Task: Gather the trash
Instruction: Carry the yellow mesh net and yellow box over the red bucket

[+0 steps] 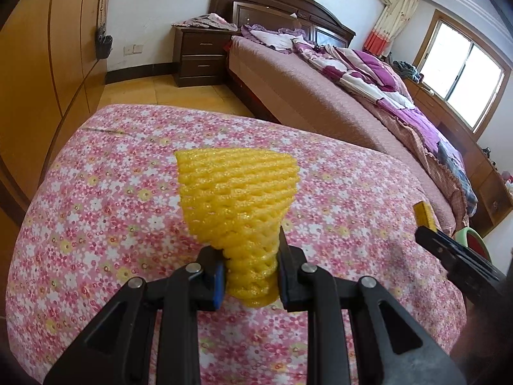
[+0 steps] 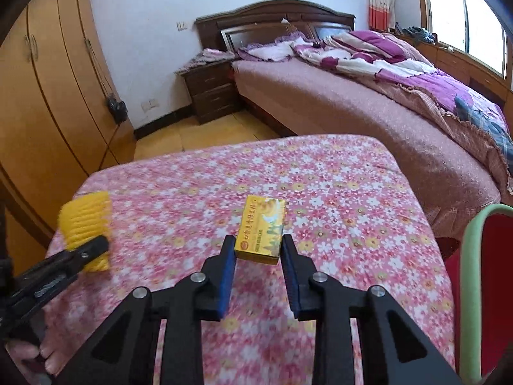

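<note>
A yellow foam fruit net [image 1: 237,189] stands up between the fingers of my left gripper [image 1: 248,256], which is shut on its squeezed lower end above the floral tablecloth [image 1: 96,192]. In the right wrist view that net [image 2: 85,218] and the left gripper [image 2: 96,247] show at the left edge. A small yellow carton box [image 2: 261,224] with printed text sits between the tips of my right gripper [image 2: 258,243], whose blue pads press on its near end. The left wrist view catches the right gripper [image 1: 426,231] at the right, with the box [image 1: 423,213] at its tip.
The pink floral cloth [image 2: 352,208] covers the table. Behind it lie a bed [image 2: 352,106] with a purple quilt, a dark nightstand [image 2: 211,93] and a wooden wardrobe [image 2: 48,96] on the left. A red chair with a green rim [image 2: 481,272] stands at the table's right.
</note>
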The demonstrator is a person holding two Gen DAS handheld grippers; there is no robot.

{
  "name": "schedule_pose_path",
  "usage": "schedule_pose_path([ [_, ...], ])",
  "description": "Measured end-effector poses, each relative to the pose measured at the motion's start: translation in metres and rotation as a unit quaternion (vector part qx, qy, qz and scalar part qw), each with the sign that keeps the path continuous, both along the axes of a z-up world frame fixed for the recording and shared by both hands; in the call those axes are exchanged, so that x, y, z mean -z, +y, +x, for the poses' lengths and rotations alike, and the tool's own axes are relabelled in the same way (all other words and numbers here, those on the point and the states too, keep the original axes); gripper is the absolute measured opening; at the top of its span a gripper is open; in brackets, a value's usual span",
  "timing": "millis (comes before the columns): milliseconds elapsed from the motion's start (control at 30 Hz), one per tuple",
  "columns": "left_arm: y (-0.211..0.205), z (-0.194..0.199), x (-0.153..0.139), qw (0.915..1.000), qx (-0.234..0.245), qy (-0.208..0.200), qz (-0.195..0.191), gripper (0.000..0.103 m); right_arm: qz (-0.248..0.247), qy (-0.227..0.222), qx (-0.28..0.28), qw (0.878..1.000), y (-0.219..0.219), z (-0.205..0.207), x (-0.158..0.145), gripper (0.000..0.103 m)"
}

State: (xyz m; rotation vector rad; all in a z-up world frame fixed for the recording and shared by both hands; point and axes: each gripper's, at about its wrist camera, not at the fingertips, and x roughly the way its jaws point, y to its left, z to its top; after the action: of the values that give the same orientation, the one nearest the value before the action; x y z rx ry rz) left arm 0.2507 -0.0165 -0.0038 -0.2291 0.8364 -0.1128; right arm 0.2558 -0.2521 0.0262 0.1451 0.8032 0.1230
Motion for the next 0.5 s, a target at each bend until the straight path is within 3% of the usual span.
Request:
schedule_pose_path([
  [233, -0.012, -0.011, -0.015, 0.9997, 0.014, -0.016, 0.012, 0.025, 0.023, -0.03, 0.012, 0.999, -0.016, -0.047, -0.028, 0.031],
  [500, -0.031, -0.037, -0.04, 0.9987, 0.038, -0.033, 0.013, 0.025, 0.051, -0.055, 0.062, 0.995, -0.058, -0.103, -0.042, 0.031],
])
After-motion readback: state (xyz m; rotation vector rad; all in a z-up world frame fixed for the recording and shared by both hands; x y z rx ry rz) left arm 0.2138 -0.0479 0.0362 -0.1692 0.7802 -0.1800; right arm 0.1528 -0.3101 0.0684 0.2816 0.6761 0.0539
